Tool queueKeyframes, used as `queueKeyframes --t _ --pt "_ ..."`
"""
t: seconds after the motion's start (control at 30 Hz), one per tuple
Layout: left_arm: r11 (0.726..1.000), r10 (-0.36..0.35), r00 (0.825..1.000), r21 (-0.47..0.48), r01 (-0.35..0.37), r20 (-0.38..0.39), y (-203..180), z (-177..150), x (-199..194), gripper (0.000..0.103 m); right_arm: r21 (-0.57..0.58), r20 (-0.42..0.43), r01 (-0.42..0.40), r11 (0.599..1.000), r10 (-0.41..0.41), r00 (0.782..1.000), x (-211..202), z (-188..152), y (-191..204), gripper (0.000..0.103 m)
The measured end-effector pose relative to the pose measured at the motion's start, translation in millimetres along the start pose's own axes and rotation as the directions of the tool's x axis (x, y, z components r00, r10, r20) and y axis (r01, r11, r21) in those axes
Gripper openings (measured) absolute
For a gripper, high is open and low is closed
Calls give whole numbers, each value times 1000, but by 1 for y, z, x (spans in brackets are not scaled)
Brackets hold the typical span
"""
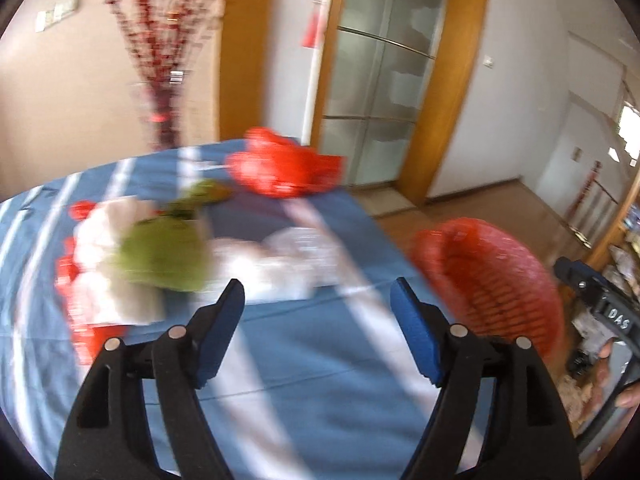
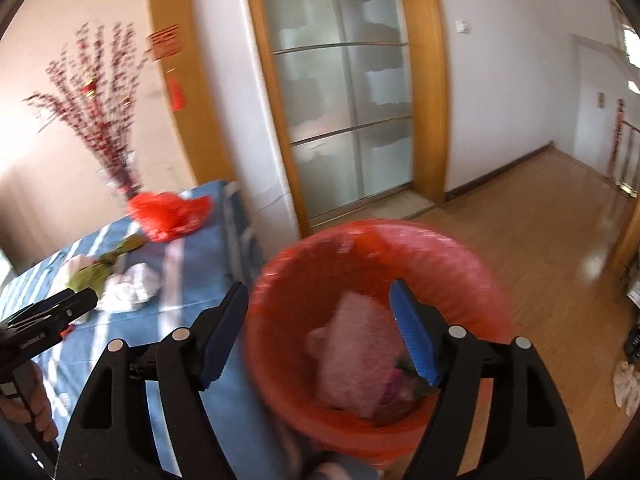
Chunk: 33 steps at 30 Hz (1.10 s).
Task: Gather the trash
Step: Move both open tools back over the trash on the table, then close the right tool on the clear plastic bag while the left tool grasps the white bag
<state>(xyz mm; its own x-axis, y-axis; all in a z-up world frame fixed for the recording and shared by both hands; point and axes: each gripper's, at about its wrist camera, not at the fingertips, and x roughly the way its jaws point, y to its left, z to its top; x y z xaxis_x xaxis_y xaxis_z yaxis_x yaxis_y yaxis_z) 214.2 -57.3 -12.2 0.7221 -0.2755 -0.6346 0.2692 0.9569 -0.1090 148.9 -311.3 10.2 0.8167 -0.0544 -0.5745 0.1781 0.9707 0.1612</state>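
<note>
We see trash pile (image 1: pixel 136 264) on surface (image 1: pixel 320 360) smeared by blur, items indistinct. Bin (image 2: pixel 372 320) rim blurred; right tongs (image 2: pixel 320 336) hide part of pink wad (image 2: pixel 352 356).

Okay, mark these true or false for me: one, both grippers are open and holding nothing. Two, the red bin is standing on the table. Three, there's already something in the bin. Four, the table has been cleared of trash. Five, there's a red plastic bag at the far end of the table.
1. True. The left gripper and the right gripper both stand open with nothing between the pads.
2. False. The red bin sits beside the table, off its edge, over the wooden floor.
3. True. A pale crumpled wad lies inside it.
4. False. White tissues and green scraps lie on the blue cloth.
5. True. The red plastic bag lies there.
</note>
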Motion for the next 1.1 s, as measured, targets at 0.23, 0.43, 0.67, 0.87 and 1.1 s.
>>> queueKeyframes --t 0.23,0.43,0.67,0.87,1.1 --pt "978 205 978 -39 -204 43 78 -12 -24 78 -94 -46 -125 988 121 992 22 -2 73 73" --pt "953 281 958 -129 -273 52 137 -19 -44 85 -165 -88 -193 967 181 980 43 -3 133 73" --pt "933 328 944 -168 -317 40 173 -27 -50 86 -238 -132 -219 946 192 972 70 -8 185 72" --pt "932 323 946 -185 -311 35 185 -31 -48 85 -283 -173 -201 938 157 972 98 -12 213 70" --pt "940 297 954 -186 -287 30 187 -34 -44 85 -295 -228 -166 941 100 969 127 -17 222 70"
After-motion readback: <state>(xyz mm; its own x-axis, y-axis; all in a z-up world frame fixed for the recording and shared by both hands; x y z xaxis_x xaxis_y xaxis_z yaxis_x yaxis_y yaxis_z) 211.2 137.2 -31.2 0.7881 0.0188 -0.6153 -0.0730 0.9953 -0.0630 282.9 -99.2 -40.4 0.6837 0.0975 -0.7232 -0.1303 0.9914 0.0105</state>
